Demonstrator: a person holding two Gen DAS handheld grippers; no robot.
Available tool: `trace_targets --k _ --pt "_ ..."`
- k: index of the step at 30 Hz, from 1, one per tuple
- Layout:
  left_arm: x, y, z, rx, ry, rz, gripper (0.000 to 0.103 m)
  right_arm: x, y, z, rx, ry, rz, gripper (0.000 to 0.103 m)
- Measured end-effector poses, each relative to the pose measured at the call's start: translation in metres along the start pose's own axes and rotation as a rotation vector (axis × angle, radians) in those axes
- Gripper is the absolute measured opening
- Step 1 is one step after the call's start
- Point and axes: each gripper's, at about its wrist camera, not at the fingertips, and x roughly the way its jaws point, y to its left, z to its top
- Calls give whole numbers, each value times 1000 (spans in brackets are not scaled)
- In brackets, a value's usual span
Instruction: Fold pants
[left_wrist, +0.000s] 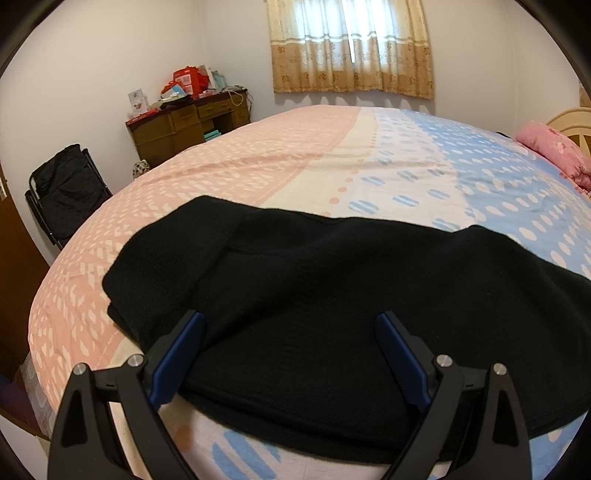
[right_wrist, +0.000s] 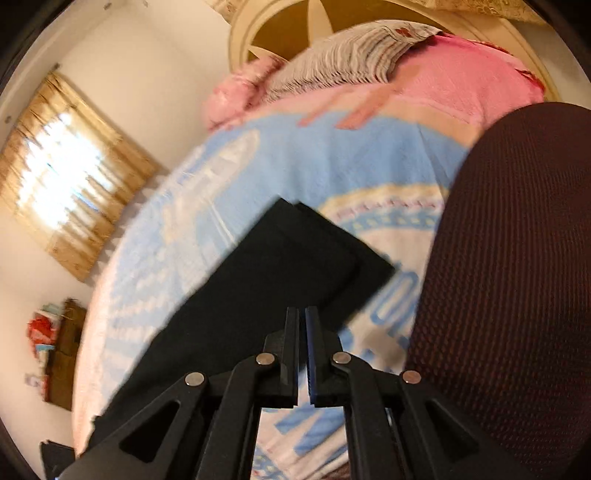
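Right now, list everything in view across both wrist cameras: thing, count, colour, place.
pants: one, black, spread on the near part of the bed, a leg end showing in the right wrist view.
bed cover: one, pink, cream and blue patterned, over the whole bed.
pillow: one, pink, at the headboard end.
headboard: one, cream and brown, behind the pillow.
curtain: one, tan and white, over the window.
desk: one, brown wood, in the far corner, red and white clutter on top.
folding chair: one, black, by the left wall.
dark mesh surface: one, dark, right edge of the right wrist view; cannot identify.
left gripper: black with blue pads, jaws open above the pants.
right gripper: black, jaws shut on nothing.
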Motion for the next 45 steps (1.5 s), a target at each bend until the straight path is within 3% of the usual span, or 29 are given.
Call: trace_targets --k 1,3,4,6,11,15,22,25,28,30,32,39,43,45 --pt "-4 -1 2 6 -1 -16 96 0 0 3 17 21 37 15" --pt "-15 -6 5 11 -20 -53 96 3 5 2 26 59 72 70" --pt "-22 -11 7 15 -36 -83 96 6 9 -1 7 68 72 75" --pt "-34 -24 12 43 -55 -153 96 11 16 -8 -18 68 77 75" --pt "-63 -69 13 169 -85 -282 96 20 44 -37 -73 161 230 66" --pt "-75 -99 7 219 -72 -384 96 37 68 -62 -68 278 344 66" --pt "-75 -114 1 230 -14 -417 96 69 82 -90 13 401 407 63" --pt "-74 -110 0 188 9 -424 96 78 95 -92 -16 408 406 57" --pt "-69 -106 2 144 46 -447 96 88 100 -93 17 415 433 42" --pt "-69 -106 2 136 51 -447 96 95 104 -94 12 414 429 14" --pt "-70 -106 2 140 51 -444 96 97 105 -97 9 429 441 4" --pt "-73 -114 4 174 42 -455 96 62 118 -97 -137 366 432 3" --pt "-78 -127 4 204 27 -471 96 70 107 -109 -148 402 369 3" --pt "-80 -136 4 219 27 -488 96 80 102 -116 -131 419 381 4"
